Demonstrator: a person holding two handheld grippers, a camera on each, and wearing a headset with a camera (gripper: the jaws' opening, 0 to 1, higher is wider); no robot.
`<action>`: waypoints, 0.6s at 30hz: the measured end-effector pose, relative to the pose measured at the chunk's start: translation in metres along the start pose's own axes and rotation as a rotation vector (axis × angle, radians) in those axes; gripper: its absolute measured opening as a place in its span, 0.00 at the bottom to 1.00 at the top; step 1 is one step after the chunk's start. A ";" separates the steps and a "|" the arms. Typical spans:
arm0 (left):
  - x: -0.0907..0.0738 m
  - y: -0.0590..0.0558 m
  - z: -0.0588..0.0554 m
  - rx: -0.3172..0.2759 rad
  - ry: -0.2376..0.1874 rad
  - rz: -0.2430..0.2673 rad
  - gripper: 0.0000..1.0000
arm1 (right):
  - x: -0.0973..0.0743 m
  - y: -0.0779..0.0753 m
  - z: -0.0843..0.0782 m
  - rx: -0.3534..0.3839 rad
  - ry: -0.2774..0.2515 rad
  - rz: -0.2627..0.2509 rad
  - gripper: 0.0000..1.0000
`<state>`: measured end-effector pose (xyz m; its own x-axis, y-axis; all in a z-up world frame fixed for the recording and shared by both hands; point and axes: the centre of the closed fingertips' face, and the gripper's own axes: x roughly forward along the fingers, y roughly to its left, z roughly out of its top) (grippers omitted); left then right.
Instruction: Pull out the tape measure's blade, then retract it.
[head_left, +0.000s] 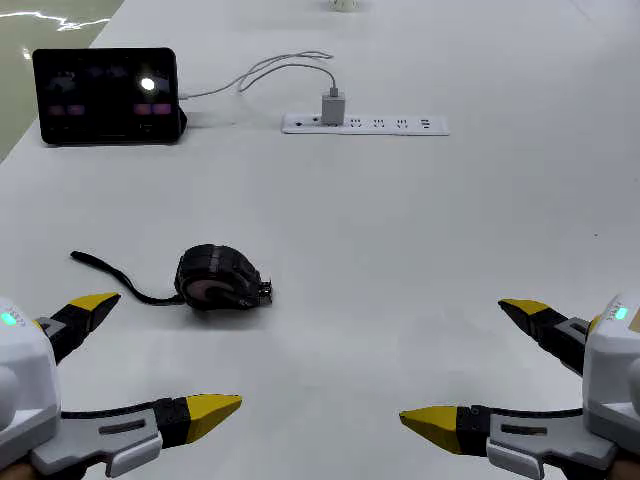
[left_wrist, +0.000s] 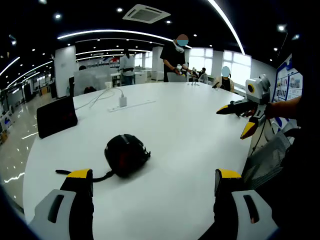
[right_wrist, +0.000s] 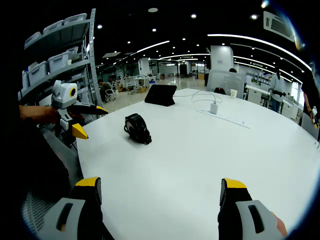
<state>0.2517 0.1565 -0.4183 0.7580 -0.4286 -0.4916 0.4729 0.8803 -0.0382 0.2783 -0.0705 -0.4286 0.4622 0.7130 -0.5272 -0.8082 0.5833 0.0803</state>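
My left gripper (head_left: 170, 350) and right gripper (head_left: 460, 360) both gape wide and empty, and the tape measure (head_left: 218, 278) lies loose on the table (head_left: 420, 260), just beyond my left one, so a clumsy pinch could skid its rounded case away.

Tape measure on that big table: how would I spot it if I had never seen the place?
Look at the wide white table, where a dark tablet and a white power strip sit at the far side. Nearer, left of the middle, lies the tape measure: the only round black lump, with a black strap trailing from it.
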 end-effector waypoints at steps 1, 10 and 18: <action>0.000 0.000 0.000 0.000 0.000 -0.001 0.99 | 0.000 0.000 0.000 -0.002 0.000 -0.001 0.98; 0.000 0.000 0.000 0.006 0.001 -0.002 0.99 | -0.001 -0.001 0.000 0.001 0.000 -0.001 0.98; 0.000 -0.001 0.000 0.009 0.004 -0.004 0.99 | -0.001 0.000 -0.001 -0.004 0.000 0.003 0.99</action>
<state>0.2514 0.1554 -0.4182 0.7543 -0.4312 -0.4950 0.4800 0.8767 -0.0322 0.2772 -0.0712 -0.4288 0.4594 0.7147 -0.5273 -0.8113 0.5793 0.0784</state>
